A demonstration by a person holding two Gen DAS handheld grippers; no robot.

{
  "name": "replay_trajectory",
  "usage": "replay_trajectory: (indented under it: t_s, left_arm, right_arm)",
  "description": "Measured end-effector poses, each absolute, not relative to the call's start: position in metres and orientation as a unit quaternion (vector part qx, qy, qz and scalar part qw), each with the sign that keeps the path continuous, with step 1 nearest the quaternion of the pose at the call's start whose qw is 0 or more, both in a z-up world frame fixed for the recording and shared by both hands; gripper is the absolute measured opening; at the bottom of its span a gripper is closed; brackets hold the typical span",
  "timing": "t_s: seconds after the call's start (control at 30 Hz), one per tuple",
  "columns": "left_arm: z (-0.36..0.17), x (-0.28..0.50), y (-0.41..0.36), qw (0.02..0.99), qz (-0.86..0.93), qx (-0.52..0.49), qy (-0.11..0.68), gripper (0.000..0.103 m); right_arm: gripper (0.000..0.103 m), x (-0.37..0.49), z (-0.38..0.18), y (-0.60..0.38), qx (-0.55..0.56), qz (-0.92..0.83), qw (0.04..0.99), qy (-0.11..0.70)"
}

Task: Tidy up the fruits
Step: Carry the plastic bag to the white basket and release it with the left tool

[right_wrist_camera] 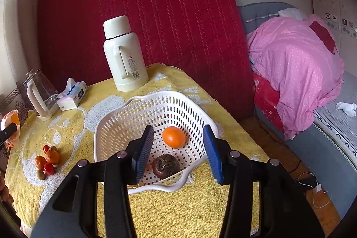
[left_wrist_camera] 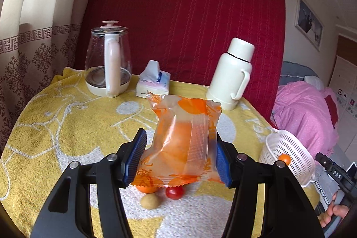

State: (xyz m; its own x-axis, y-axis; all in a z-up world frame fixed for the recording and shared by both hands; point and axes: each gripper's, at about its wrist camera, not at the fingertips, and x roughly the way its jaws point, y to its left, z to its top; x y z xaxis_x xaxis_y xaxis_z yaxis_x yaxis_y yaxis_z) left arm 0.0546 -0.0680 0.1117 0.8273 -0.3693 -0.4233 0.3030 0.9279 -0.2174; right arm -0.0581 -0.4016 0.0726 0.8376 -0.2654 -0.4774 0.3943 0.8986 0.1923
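Observation:
An orange in a clear, orange-printed plastic wrapper [left_wrist_camera: 185,137] stands upright between the blue pads of my left gripper [left_wrist_camera: 179,142], which is shut on it above the yellow towel. Below it on the towel lie a small orange [left_wrist_camera: 146,189], a red tomato [left_wrist_camera: 174,192] and a tan fruit [left_wrist_camera: 150,201]. My right gripper [right_wrist_camera: 178,133] hovers open over the white slotted basket [right_wrist_camera: 156,95], gripping nothing. In the basket sit an orange [right_wrist_camera: 174,137] and a dark round fruit [right_wrist_camera: 166,166]. The loose fruit pile [right_wrist_camera: 48,160] lies left of the basket.
A cream thermos [right_wrist_camera: 125,55], a tissue pack [right_wrist_camera: 73,95] and a glass kettle [left_wrist_camera: 108,61] stand along the table's far side against a red mattress [left_wrist_camera: 183,15]. A bed with a pink quilt [right_wrist_camera: 294,68] is beyond the table's right edge.

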Motion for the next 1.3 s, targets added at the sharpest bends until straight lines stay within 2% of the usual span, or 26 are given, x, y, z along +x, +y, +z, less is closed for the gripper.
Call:
replay_trajectory:
  t_s: [0.23,0.53,1.1,1.17,1.23,1.3]
  left_arm:
    - [0.115,0.057,-0.129,0.928,-0.247,-0.057,0.273,0.057]
    - [0.121,0.059,-0.204,0.912,-0.295,-0.024,0.285,0.057]
    - [0.104,0.067,-0.297,0.879,-0.355,0.006,0.318,0.058]
    - [0.103,0.068,-0.302,0.877,-0.362,0.006,0.315,0.059]
    - [0.104,0.068,-0.302,0.878,-0.369,0.001,0.305,0.074]
    - [0.106,0.067,-0.299,0.881,-0.368,-0.001,0.298,0.076]
  right_arm:
    - [0.047,-0.065,0.068,-0.419,0.147,-0.174,0.948,0.223]
    - [0.049,-0.072,0.059,-0.435,0.175,-0.171,0.945,0.218]
    - [0.050,-0.086,0.071,-0.454,0.198,-0.179,0.944,0.193]
    - [0.050,-0.086,0.071,-0.455,0.197,-0.180,0.944,0.193]
    - [0.050,-0.085,0.070,-0.455,0.198,-0.179,0.944,0.195]
    - [0.050,-0.085,0.070,-0.455,0.197,-0.179,0.944,0.195]
